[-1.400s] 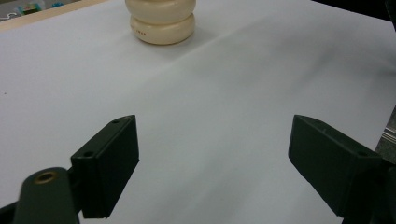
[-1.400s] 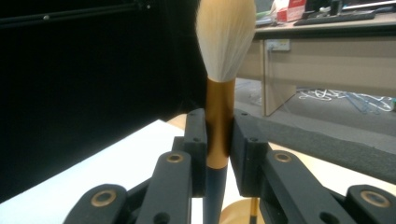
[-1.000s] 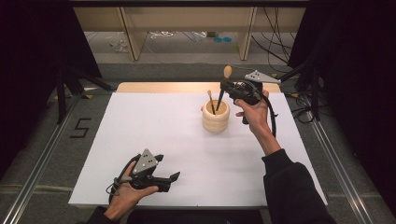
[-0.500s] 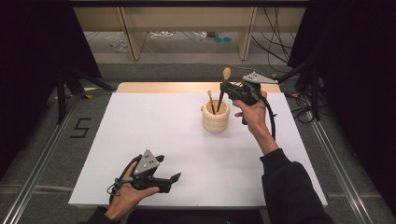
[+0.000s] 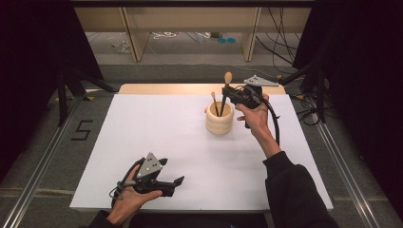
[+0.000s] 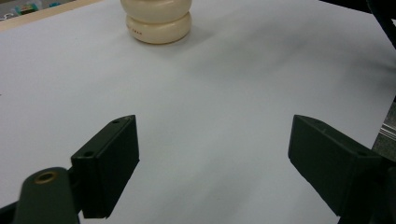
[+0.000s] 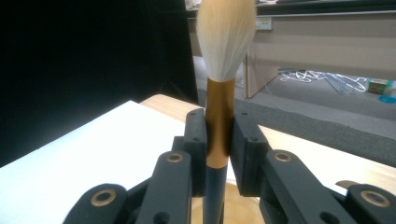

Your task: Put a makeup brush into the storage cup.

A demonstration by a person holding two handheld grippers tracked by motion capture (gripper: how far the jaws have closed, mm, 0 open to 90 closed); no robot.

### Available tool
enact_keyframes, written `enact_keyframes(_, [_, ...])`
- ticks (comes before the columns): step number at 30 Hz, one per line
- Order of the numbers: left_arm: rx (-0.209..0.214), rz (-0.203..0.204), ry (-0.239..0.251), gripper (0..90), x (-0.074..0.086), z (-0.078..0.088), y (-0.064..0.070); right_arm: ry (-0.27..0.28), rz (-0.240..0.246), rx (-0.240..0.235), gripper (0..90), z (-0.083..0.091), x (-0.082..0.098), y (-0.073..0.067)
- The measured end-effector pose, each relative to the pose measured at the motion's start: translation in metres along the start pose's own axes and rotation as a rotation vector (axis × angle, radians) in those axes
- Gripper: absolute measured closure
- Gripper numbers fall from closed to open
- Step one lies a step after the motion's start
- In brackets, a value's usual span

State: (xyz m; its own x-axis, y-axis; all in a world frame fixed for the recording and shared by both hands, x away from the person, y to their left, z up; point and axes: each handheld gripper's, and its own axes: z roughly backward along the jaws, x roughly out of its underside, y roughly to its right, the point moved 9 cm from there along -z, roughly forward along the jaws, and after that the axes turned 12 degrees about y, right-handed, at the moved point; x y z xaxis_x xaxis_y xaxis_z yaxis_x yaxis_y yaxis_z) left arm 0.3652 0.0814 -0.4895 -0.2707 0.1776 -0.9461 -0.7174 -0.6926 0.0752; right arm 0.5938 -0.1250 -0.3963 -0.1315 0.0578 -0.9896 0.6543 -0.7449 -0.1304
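A cream ribbed holder [image 5: 219,118] [image 6: 158,18] stands on the white board, right of centre. A thin brush [image 5: 214,102] leans inside it. My right gripper [image 5: 231,96] [image 7: 219,135] is shut on a larger brush [image 5: 225,92] [image 7: 220,116] with a gold ferrule and pale bristles pointing up. That brush stands upright, its dark handle reaching down into the holder. Near the front edge, my left gripper [image 5: 180,183] [image 6: 212,163] rests low over the board, jaws wide open with nothing between them.
The white board [image 5: 157,137] lies on a wooden table [image 5: 166,89]. Metal rails [image 5: 43,161] run along both sides on the floor, and a "5" mark [image 5: 81,129] sits at the left. Shelving legs and cables lie beyond the far edge.
The right gripper with the large brush has shifted only slightly above the holder. The left gripper has stayed put.
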Motion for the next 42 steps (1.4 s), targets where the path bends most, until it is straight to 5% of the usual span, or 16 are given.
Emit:
enact_keyframes(9, [-0.002,0.001,-0.003,16.1,0.001,0.000,0.000,0.005,0.015,0.001,78.0,-0.003,0.003,0.003])
enact_keyframes(42, [-0.009,-0.013,0.005,16.1,-0.001,0.001,-0.002,-0.112,-0.005,-0.003,77.3,-0.013,0.046,0.003])
